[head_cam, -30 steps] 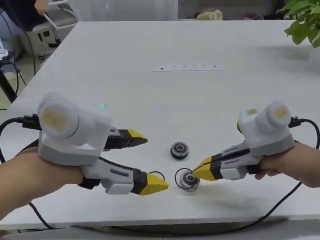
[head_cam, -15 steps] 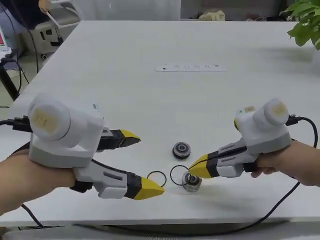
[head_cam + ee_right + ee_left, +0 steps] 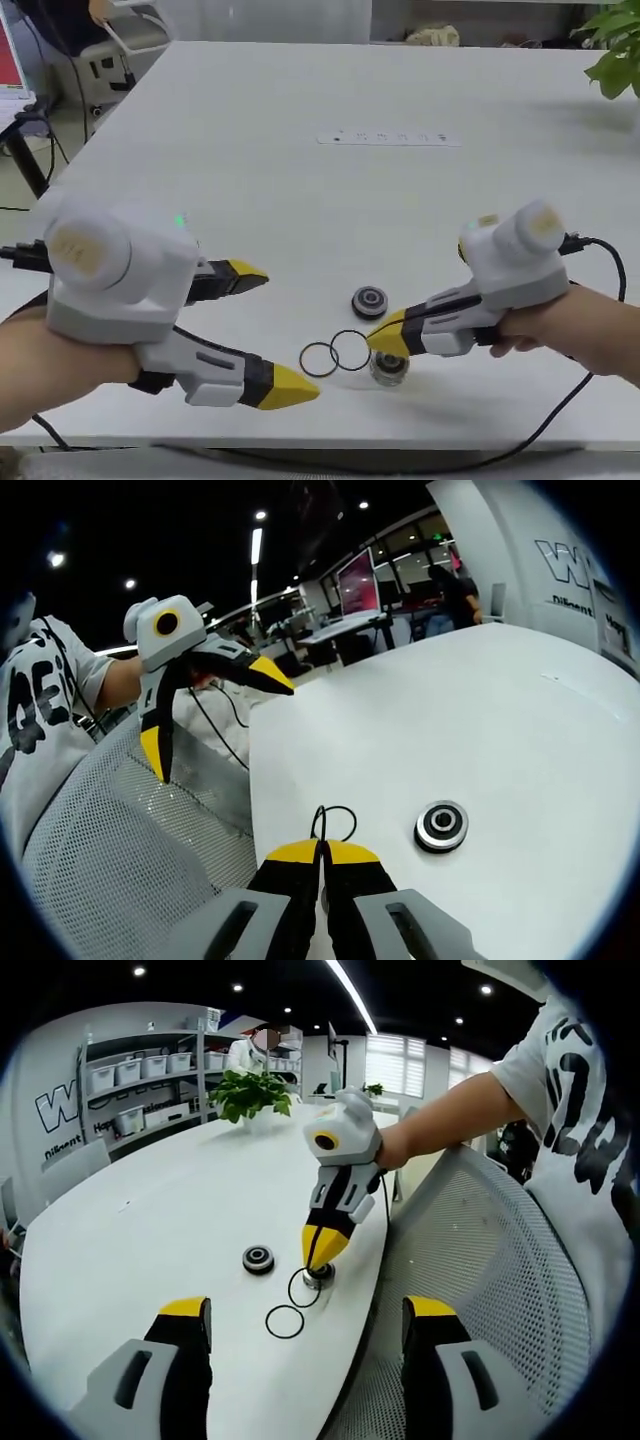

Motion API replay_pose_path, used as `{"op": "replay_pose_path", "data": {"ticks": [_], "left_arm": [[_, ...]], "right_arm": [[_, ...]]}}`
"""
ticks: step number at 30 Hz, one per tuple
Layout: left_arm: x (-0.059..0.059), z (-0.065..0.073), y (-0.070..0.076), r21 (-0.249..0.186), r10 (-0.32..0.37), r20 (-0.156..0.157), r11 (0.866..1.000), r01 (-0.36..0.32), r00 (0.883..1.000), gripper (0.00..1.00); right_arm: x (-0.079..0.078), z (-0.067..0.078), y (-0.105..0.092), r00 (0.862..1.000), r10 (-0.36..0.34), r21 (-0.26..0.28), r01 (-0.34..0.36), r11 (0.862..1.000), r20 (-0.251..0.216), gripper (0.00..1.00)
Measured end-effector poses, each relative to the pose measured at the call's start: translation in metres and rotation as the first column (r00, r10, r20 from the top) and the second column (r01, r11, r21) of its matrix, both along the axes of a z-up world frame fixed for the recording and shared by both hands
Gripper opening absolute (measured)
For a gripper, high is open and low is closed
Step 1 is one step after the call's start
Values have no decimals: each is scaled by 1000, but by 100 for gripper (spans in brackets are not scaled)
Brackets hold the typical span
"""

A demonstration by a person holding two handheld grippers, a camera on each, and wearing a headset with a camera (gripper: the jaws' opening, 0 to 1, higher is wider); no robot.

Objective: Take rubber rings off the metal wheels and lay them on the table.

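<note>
My right gripper [image 3: 383,340] is shut on a thin black rubber ring [image 3: 350,350], which hangs from its yellow tips just above the table. In the right gripper view that ring [image 3: 336,822] loops out from the closed jaws [image 3: 322,852]. A bare metal wheel [image 3: 389,367] sits just under the right gripper. A second black ring [image 3: 318,360] lies flat beside the held one. Farther back, another wheel [image 3: 370,300] still wears its black ring. My left gripper [image 3: 270,335] is open, left of the rings, holding nothing.
A light strip with small marks [image 3: 390,139] lies mid-table. A potted plant [image 3: 615,50] stands at the far right corner. The near table edge [image 3: 400,430] runs just below the grippers, and a mesh chair [image 3: 480,1260] is beside it.
The right gripper has drawn the ring off the near wheel and leftward, up beside the loose ring. The left gripper has drifted slightly left and down. The head camera has shifted.
</note>
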State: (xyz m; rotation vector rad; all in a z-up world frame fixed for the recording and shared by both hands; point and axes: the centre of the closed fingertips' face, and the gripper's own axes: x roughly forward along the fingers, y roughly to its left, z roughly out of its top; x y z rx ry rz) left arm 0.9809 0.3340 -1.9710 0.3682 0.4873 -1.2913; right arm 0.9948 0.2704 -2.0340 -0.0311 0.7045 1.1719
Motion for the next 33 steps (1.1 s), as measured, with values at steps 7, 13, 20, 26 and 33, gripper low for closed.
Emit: {"op": "replay_pose_path", "data": {"ticks": [7,13,20,26,33], "left_arm": [[2,-1,7,3,21,1,1000,-21,1000,79],[1,-2,11,7,28,1,1000,-28,1000,81],[2,-2,14,7,39,3,999,-39,999,82],[1,-2,17,8,48,3,999,-48,999,82],[-1,-3,19,8,54,-1,998,-54,999,82]], "right_arm": [[3,-1,7,1000,-4,5,4,1000,-4,0],[3,-2,12,1000,-11,7,11,1000,-9,0],[4,-5,19,999,-29,13,29,999,-26,0],[6,-8,26,998,-41,20,42,999,-39,0],[7,-12,32,997,-53,18,54,998,-59,0]]}}
